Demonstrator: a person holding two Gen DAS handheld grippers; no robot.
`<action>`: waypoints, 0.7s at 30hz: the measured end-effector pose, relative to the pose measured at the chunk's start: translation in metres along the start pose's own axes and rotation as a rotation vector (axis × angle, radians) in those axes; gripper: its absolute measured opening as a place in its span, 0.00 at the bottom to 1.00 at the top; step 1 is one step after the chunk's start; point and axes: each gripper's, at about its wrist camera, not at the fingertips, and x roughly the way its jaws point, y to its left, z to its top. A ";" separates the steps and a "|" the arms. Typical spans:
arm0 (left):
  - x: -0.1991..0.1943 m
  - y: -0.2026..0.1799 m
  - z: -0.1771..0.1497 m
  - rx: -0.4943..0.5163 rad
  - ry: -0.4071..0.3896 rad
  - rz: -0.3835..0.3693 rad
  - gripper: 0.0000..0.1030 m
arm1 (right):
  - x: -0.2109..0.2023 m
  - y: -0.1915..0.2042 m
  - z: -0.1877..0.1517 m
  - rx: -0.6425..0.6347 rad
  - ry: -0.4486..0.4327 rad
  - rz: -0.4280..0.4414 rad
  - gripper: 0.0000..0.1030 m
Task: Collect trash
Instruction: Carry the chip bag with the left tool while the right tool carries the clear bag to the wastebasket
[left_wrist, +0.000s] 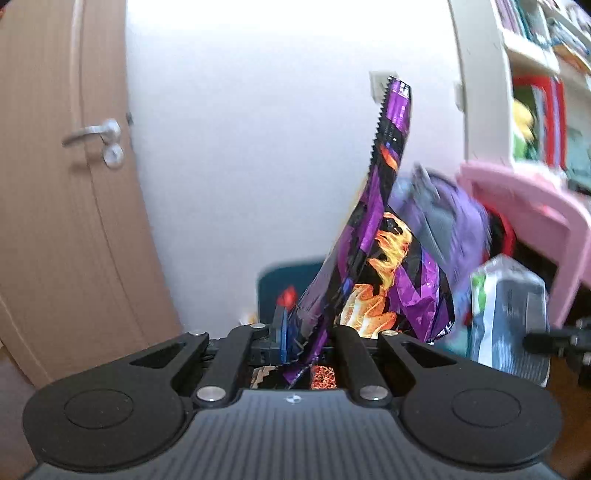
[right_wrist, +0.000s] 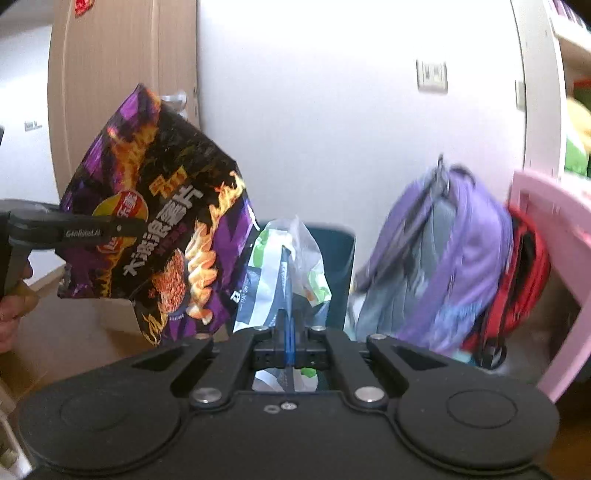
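My left gripper (left_wrist: 295, 343) is shut on a purple and black chip bag (left_wrist: 384, 236) with flame print, held up edge-on in the left wrist view. The same bag (right_wrist: 162, 229) shows face-on at the left of the right wrist view, with the left gripper (right_wrist: 122, 229) clamped on it. My right gripper (right_wrist: 290, 332) is shut on a white, green and grey plastic wrapper (right_wrist: 284, 266), which also shows in the left wrist view (left_wrist: 509, 314). A dark teal bin (right_wrist: 340, 258) stands against the wall behind both items and also shows behind the chip bag in the left wrist view (left_wrist: 284, 284).
A purple and grey backpack (right_wrist: 443, 258) and a red bag (right_wrist: 521, 273) lean beside a pink chair (right_wrist: 561, 236) on the right. A wooden door (left_wrist: 66, 184) is on the left. A white bookshelf (left_wrist: 535, 74) stands far right.
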 end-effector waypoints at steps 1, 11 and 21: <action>0.002 0.001 0.011 -0.007 -0.016 0.008 0.07 | 0.002 0.000 0.010 -0.002 -0.019 -0.009 0.00; 0.045 -0.002 0.086 -0.064 -0.112 0.064 0.07 | 0.063 -0.002 0.075 -0.014 -0.105 -0.060 0.00; 0.148 -0.003 0.067 -0.144 -0.003 0.017 0.07 | 0.146 -0.008 0.075 0.016 -0.038 -0.069 0.00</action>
